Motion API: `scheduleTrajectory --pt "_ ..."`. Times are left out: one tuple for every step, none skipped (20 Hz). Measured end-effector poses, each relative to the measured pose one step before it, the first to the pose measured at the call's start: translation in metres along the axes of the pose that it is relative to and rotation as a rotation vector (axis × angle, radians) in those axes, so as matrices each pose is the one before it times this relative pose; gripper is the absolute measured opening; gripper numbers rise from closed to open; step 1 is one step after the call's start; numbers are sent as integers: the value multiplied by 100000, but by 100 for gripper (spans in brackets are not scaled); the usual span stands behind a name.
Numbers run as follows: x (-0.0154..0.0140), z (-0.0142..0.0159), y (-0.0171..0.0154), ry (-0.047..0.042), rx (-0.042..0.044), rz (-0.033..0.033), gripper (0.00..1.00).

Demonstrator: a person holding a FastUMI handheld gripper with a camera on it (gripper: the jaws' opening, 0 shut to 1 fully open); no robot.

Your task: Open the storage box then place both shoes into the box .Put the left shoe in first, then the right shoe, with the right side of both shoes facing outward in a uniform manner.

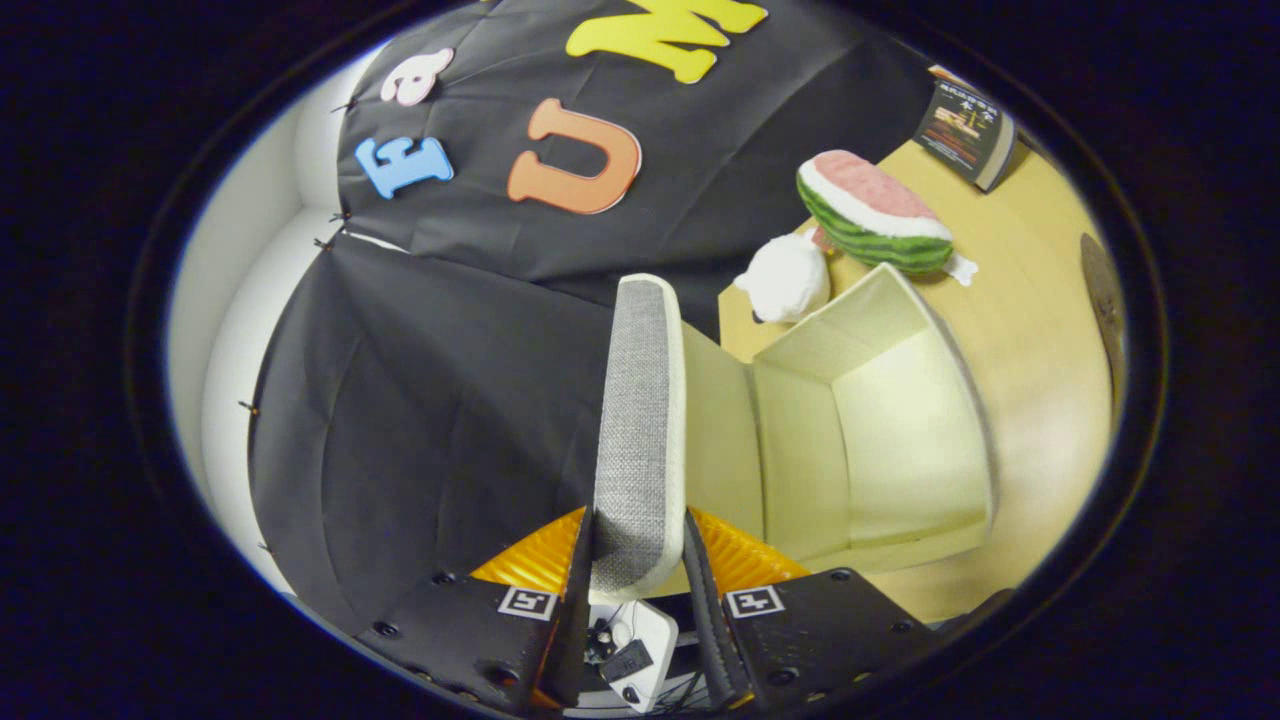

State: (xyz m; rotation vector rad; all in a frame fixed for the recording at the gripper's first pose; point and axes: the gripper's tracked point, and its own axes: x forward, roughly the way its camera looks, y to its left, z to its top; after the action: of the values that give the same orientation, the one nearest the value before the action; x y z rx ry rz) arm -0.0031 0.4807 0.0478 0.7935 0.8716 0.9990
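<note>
Two fingers of the hand-held gripper (637, 570) are closed in on the grey fabric lid (640, 420) of the storage box (900, 430), one on each face of the panel, pinching it near its free edge. That lid stands swung up, its long axis running straight away from the fingers, its woven outer face turned toward the black booth wall and its pale inner face toward the box. The box itself lies just beyond and to the right of the fingers, on the wooden table (1040, 330), and its cream interior is open and bare; no shoe is in it yet.

By my reading the opening step is nearly done, and what matters next is which way the lid leans: it has to go on away from the cavity, toward the cloth, so that the mouth stays free. Room on that side looks tight, since the cloth hangs close behind the lid. On the far side of the box a white plush toy (790, 280) sits right by the back corner, with a watermelon-slice toy (870, 215) just beyond it and a dark book (965, 130) farther off near the table's end. The bare table to the right of the box looks like the roomier way in for carrying the shoes
</note>
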Motion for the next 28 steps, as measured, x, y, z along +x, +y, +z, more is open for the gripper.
scheduleTrajectory --pt "1128 -443 630 687 -797 -630 46" --pt "1292 -480 851 1004 -1166 -503 46" --pt "1240 -603 759 950 -1658 -682 46" --pt "1288 -423 694 938 -2058 -400 47" --pt "1179 -556 939 1397 -2690 -251 45" --pt "1067 -475 519 921 -3778 -2648 43" --pt "850 -356 286 139 -3847 -2048 42" --pt "792 -39 444 -222 -3010 -896 46" --pt "35 128 -192 -365 -2782 -1271 49" --pt "170 176 -200 -704 -1994 -1589 53" --pt "-296 139 -189 -572 -1241 -884 57" --pt "-64 375 -266 -457 -453 -468 61" --pt "-341 324 -477 -600 204 -1205 65" --pt "-632 610 -820 -1152 490 -2165 69" --pt "-913 718 -664 -1702 1206 -1220 73" --pt "-923 691 -731 -1448 1685 -526 77" --pt "-883 540 -990 -964 1567 -1581 78" --pt "-1070 550 -1382 -1053 1128 -2100 78" --pt "-1161 620 -1735 -820 887 -2617 81" --pt "-1117 558 -1989 -1015 445 -2168 83" --pt "-1240 713 -1742 -1118 355 -1832 83" --pt "-1166 845 -1764 -1198 -130 -2445 85" --pt "-1054 672 -2350 -904 -766 -3720 86" --pt "-1008 656 -2113 -860 -1059 -2910 86" --pt "-909 638 -1912 -998 -759 -1888 88" --pt "-862 428 -2014 -655 -583 -2554 88" --pt "-662 491 -2003 -529 -499 -2298 88" --pt "-495 442 -2121 -504 -1280 -3671 88"
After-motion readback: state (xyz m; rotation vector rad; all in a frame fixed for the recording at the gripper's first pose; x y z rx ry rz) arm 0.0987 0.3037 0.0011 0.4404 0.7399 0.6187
